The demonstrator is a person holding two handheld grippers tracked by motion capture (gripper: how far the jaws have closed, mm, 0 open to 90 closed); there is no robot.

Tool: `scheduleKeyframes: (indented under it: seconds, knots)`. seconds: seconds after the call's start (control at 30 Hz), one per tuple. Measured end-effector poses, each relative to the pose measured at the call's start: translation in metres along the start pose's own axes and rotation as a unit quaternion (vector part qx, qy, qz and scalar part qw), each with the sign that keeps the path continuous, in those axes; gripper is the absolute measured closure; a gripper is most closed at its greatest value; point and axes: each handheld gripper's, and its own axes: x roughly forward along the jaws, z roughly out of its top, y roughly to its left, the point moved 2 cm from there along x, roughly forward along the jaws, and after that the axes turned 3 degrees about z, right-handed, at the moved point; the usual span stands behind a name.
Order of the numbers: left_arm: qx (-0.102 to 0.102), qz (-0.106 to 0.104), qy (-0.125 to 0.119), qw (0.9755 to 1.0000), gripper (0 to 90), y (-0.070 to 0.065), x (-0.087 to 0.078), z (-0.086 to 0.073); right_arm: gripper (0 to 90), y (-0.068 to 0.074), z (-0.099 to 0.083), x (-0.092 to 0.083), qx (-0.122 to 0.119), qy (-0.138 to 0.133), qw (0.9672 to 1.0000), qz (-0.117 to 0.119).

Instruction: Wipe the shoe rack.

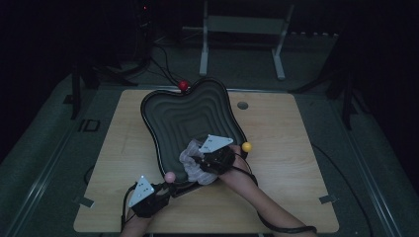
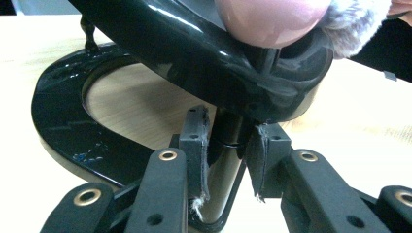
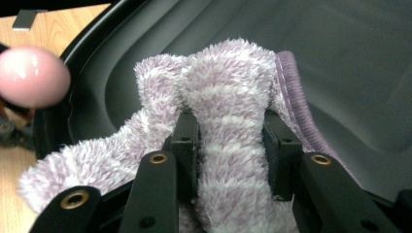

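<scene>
The left tool (image 2: 228, 167) clamps the tray's post (image 2: 224, 145); the right tool (image 3: 232, 145) pinches the cloth (image 3: 233, 97) inside the tilted tray (image 1: 183, 118) on the worktop (image 1: 291, 173). Hard wiping could twist the post loose.

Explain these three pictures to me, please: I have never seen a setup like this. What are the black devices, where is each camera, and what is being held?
No robot arm here: a person stands at a wooden table and holds a hand-held two-jaw tool in each hand.

The high view looks down from above. On the table stands a glossy black wavy-edged tray on a stand, with coloured balls on its rim: a red ball, a yellow ball and a pink ball.

The other two pictures come from cameras riding on the tools, looking along their black jaws.

The left tool is closed on the black post under the tray's rim, steadying it beneath the pink ball.

The right tool is closed on a fluffy lilac-and-white striped cloth, which lies inside the tray, apparently for wiping it.
</scene>
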Motion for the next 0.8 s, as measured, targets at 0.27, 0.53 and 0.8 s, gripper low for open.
scheduleKeyframes:
  seconds: [0.27, 0.53, 0.8]
  knots:
    - [0.025, 0.009, -0.005, 0.9996, 72.4, -0.002, 0.000, 0.000, 67.2, -0.006, 0.005, -0.005, 0.022, -0.009, 0.9994, 0.025]
    - [0.031, 0.007, -0.005, 0.9995, 72.6, -0.002, 0.001, 0.000, 67.8, -0.036, 0.066, -0.009, 0.043, -0.069, 0.9965, 0.020]
    - [0.034, 0.006, -0.004, 0.9994, 72.9, -0.002, 0.001, 0.000, 67.8, -0.061, 0.133, 0.013, 0.038, -0.087, 0.9954, -0.012]
